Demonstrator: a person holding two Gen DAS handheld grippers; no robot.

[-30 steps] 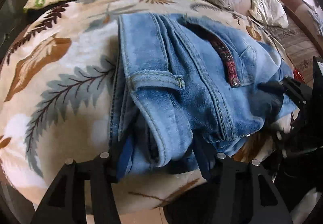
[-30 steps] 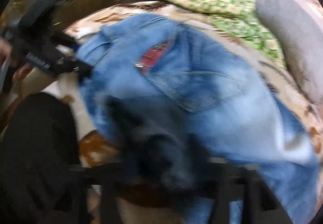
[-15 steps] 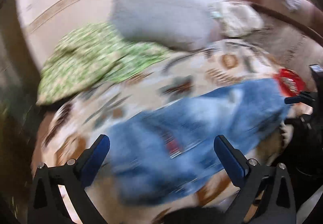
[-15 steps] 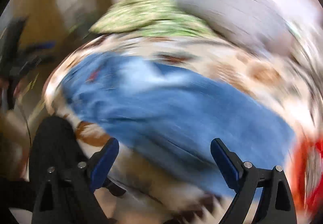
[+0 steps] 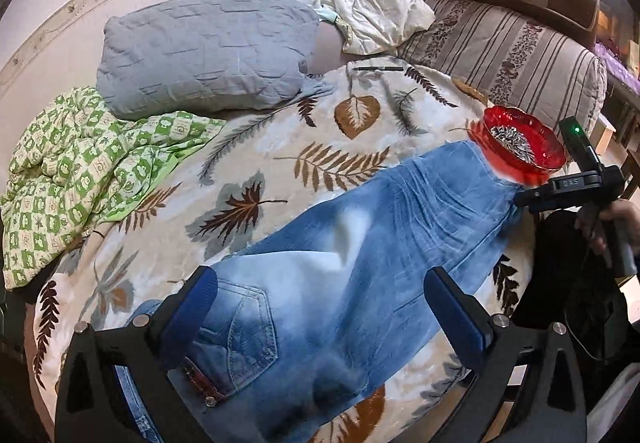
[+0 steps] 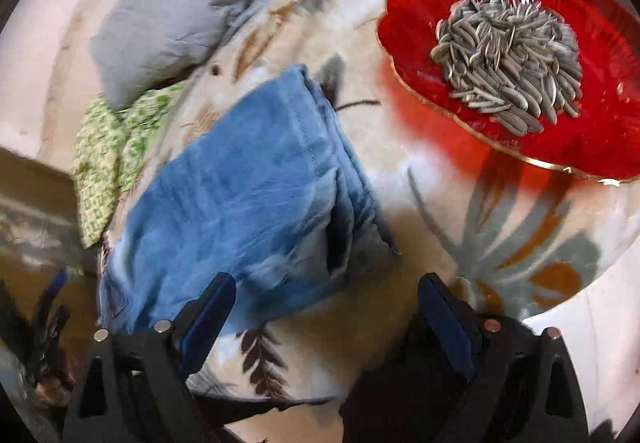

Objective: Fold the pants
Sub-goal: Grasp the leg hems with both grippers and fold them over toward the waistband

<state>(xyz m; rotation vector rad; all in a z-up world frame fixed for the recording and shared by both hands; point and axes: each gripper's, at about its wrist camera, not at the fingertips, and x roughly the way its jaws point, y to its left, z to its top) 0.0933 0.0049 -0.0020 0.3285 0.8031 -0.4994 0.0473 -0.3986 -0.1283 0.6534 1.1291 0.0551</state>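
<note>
**Blue denim lies stretched across the leaf-print blanket**

Denim fills the foreground: the pants [image 5: 340, 283] lie flat on the leaf-print blanket [image 5: 280, 147], waistband and back pocket at six o'clock in the left wrist view, legs running toward three o'clock. The left gripper [image 5: 320, 307] hovers over the waist, jaws spread wide, nothing pinched. The right gripper [image 6: 326, 317] hangs above the leg hems, jaws likewise spread and empty. Just beyond the hems, at two o'clock, sits a red glass bowl [image 6: 592, 131] holding a heap of grey striped sunflower seeds [image 6: 508, 63]. Farther back lie a green checked quilt [image 5: 80, 171] at nine o'clock, a grey pillow [image 5: 208, 51] at eleven.
</note>
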